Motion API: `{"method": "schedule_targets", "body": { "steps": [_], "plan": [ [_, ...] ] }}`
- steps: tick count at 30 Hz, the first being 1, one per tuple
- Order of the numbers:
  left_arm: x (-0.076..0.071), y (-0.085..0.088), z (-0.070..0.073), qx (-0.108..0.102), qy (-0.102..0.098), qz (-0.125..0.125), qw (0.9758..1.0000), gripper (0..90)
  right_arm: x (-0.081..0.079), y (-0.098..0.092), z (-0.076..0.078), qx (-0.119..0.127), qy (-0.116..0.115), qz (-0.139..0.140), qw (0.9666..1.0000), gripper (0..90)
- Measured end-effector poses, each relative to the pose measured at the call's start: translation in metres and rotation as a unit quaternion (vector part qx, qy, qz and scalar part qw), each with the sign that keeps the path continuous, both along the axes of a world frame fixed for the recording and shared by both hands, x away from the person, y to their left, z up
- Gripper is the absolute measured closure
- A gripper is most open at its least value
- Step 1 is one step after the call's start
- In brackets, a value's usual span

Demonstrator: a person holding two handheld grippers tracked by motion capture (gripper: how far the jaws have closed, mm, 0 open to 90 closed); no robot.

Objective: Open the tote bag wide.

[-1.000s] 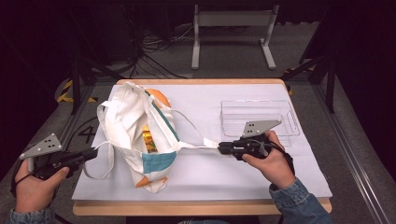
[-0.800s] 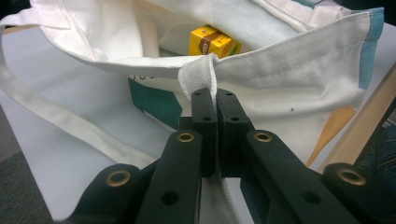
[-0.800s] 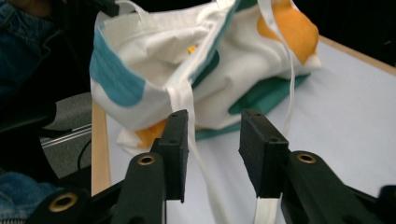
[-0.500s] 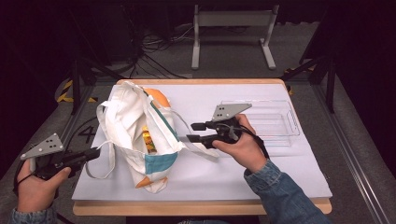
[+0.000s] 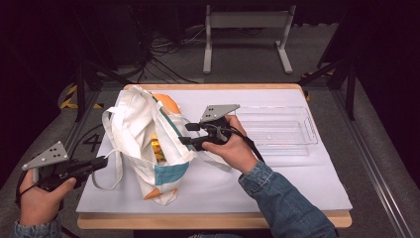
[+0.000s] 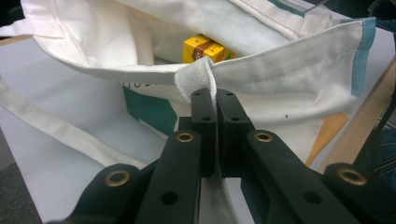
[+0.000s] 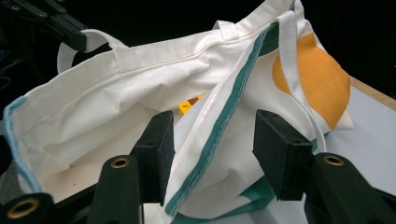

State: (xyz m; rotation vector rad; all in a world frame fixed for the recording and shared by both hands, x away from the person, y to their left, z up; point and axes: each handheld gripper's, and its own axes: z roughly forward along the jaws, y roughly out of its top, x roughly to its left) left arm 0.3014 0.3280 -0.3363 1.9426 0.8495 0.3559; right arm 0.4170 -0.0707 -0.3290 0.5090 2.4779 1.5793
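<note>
Left gripper [image 5: 101, 162] clamping tight on a strap [image 6: 198, 77] of the tote [image 5: 143, 144], jaws pressed together with the webbing pinched between the pads, at the near-left edge of the table [image 5: 208, 218]; strap looping from there back to the bag. In the left gripper view, webbing folding over just above the jaw tips, bag mouth gaping behind it.

Right gripper [image 5: 184, 134] standing partly open at the tote's right rim, jaws having just been opening; in the right gripper view the teal-edged rim [image 7: 219, 126] running up between the two pads [image 7: 159, 140], cloth lying in the gap, the left pad close beside it, the right pad apart from it, no squeeze on it.

Tote lying on its side on the white mat [image 5: 277, 178], left of centre, mouth facing the near-left, orange patch [image 7: 313, 79] showing on the far panel. Inside, a yellow box [image 6: 205, 49] sitting deep in the opening, glimpsed also past the rim in the right gripper view [image 7: 189, 105].

Clear tray [image 5: 282, 131] resting on the mat to the right of the right hand, well apart from the tote.
</note>
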Motion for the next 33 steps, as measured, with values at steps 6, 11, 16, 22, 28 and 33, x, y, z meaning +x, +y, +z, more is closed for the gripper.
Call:
{"method": "schedule_targets", "body": {
  "steps": [6, 11, 16, 22, 28, 33],
  "plan": [
    [0.0, 0.0, 0.0, 0.0, -0.002, -0.001, 1.0, 87.0, 0.006, 0.014, -0.009, -0.008, 0.005, 0.003, 1.0, 48.8],
    [0.0, 0.0, 0.0, -0.003, -0.007, -0.001, 1.0, 87.0, 0.008, 0.02, -0.012, -0.02, -0.003, 0.007, 0.9998, 65.8],
    [-0.002, 0.001, 0.002, -0.007, -0.012, -0.003, 0.9999, 87.0, 0.003, 0.019, -0.006, -0.019, -0.008, 0.012, 0.9997, 85.8],
    [-0.003, 0.007, 0.003, -0.016, -0.017, 0.004, 0.9997, 87.0, -0.004, 0.01, 0.007, -0.01, -0.031, -0.007, 0.9994, 88.0],
    [-0.005, 0.015, 0.004, -0.012, -0.018, 0.019, 0.9996, 87.2, -0.009, -0.007, 0.021, -0.021, -0.056, -0.03, 0.9978, 88.1],
    [-0.006, 0.022, 0.002, -0.011, -0.012, 0.031, 0.9994, 87.3, -0.012, -0.022, 0.024, -0.024, -0.056, -0.052, 0.9967, 88.2]
  ]
}}
